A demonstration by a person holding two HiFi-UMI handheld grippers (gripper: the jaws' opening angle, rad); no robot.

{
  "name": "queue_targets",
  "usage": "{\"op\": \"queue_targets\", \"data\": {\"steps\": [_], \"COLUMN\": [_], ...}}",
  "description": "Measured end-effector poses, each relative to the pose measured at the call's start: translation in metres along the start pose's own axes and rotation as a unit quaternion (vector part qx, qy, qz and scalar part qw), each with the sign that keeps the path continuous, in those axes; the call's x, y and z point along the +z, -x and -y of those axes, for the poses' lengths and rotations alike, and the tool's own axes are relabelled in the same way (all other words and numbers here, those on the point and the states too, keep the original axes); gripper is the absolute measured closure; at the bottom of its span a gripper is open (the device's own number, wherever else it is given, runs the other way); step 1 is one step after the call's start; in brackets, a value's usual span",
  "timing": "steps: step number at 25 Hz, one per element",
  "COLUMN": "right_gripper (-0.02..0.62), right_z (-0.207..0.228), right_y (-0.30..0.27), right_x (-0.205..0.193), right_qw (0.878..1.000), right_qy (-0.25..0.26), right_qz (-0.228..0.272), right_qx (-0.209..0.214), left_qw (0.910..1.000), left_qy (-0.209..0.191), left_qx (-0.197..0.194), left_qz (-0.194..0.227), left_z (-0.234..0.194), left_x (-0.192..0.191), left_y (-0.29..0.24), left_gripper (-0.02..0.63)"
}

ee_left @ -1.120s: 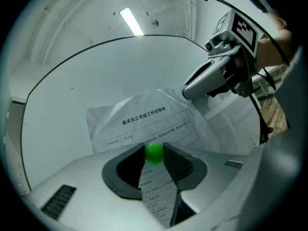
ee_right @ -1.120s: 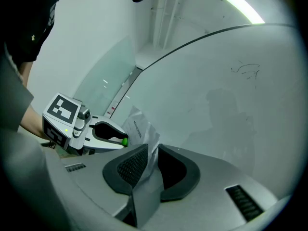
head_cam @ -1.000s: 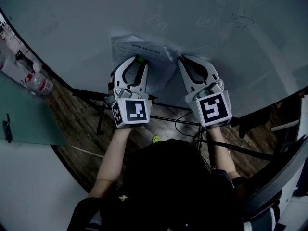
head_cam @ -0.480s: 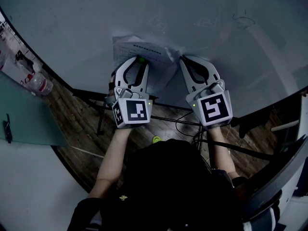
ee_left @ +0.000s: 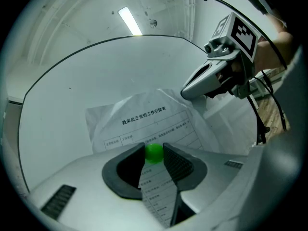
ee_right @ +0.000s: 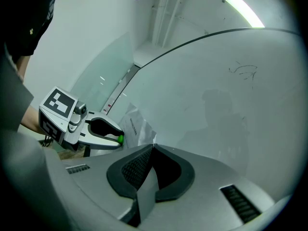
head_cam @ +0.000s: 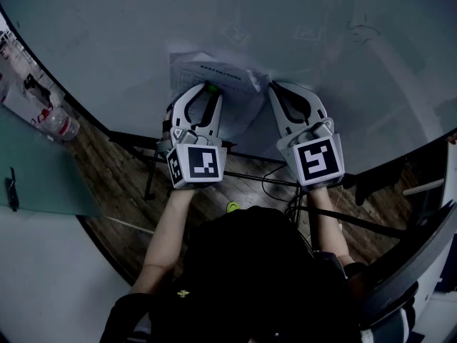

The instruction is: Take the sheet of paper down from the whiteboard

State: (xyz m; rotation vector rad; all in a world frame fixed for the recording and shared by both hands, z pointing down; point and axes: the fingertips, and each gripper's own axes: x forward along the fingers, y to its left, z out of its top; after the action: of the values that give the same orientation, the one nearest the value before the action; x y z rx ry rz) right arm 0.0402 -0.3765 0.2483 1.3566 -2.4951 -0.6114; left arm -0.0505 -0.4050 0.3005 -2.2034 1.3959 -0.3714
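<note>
Green magnet (ee_left: pixel 154 154) clamped in left tool (ee_left: pixel 153 147); right tool (ee_right: pixel 153 147) just closed on paper (ee_left: pixel 144 117), right edge.

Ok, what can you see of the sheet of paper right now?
The sheet of paper is white, creased, printed with a heading and a ruled table. It lies against the whiteboard. The left gripper is shut on a green magnet on it; the right gripper, whose jaws have just been closing, pinches its right edge.

dark wood-plank floor (head_cam: pixel 107 164) crossed by black cables (head_cam: pixel 275 184), a pale green panel (head_cam: pixel 36 177) at left, a plastic bottle (head_cam: pixel 63 126) near it; one ceiling strip light (ee_right: pixel 243 8) glows overhead
</note>
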Motion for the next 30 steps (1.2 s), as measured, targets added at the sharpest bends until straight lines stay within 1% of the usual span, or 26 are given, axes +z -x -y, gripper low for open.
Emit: {"op": "queue_targets", "data": {"steps": [4, 15, 21, 30], "right_gripper": [0.58, 0.58, 0.58, 0.58], "right_z": [-0.005, -0.005, -0.004, -0.002], "right_y": [0.001, 0.001, 0.001, -0.002], "right_x": [0.003, 0.003, 0.003, 0.001], "right_qw": [1.0, 1.0, 1.0, 1.0], "right_qy": [0.001, -0.004, -0.013, -0.021], "right_qz": [0.002, 0.001, 0.001, -0.005], "right_qx": [-0.001, 0.001, 0.002, 0.0], "left_qw": [1.0, 1.0, 0.9999, 0.9997], "left_qy": [-0.001, 0.006, 0.005, 0.008], "left_qx": [0.0, -0.003, -0.004, -0.021], "left_qz": [0.006, 0.007, 0.009, 0.007], "left_z": [-0.002, 0.0, -0.002, 0.001], "left_x": [0.001, 0.002, 0.006, 0.008], "left_y": [0.009, 0.031, 0.04, 0.049], "left_gripper": [0.472, 0.472, 0.472, 0.472]}}
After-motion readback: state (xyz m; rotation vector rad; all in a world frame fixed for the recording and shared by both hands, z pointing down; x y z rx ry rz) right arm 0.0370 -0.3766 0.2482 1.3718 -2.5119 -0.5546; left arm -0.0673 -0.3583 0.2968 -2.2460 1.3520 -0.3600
